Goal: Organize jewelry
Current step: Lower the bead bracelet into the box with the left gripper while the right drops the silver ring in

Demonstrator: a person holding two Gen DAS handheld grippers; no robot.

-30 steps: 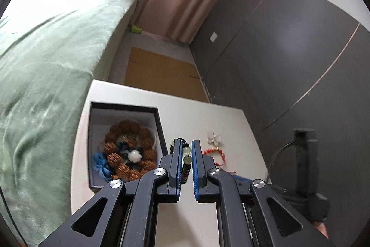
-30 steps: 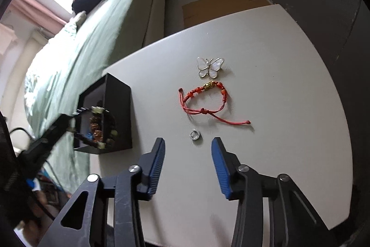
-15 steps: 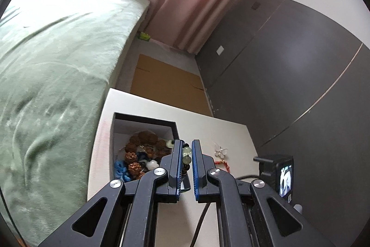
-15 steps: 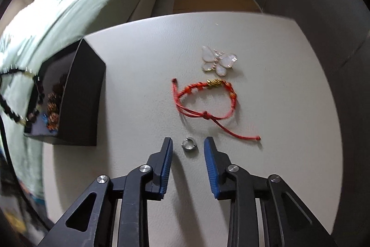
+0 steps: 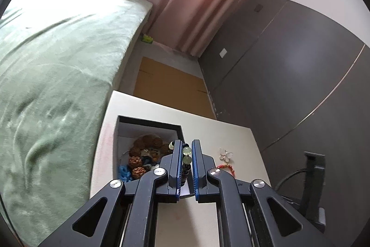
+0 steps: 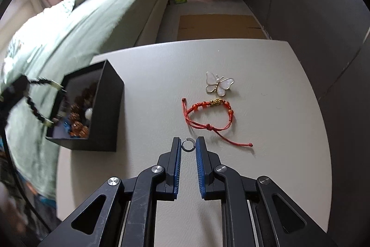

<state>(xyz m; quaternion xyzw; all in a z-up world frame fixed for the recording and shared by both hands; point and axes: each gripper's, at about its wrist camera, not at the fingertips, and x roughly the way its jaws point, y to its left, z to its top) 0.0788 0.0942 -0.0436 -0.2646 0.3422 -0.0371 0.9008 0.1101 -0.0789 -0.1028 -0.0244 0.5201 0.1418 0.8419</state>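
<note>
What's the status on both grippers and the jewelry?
Left gripper shut on beaded bracelet, above black box. Right gripper just closed on silver ring on table. Red cord bracelet, butterfly brooch still out. Nothing blocking.

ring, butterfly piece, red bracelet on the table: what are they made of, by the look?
Ring: looks like polished silver-tone metal, a thin bright band.
Butterfly piece: pale glossy wings, maybe shell or enamel, in a gold-tone frame.
Red bracelet: braided red cord with a trailing knotted end, red beads and one gold-coloured charm.
</note>
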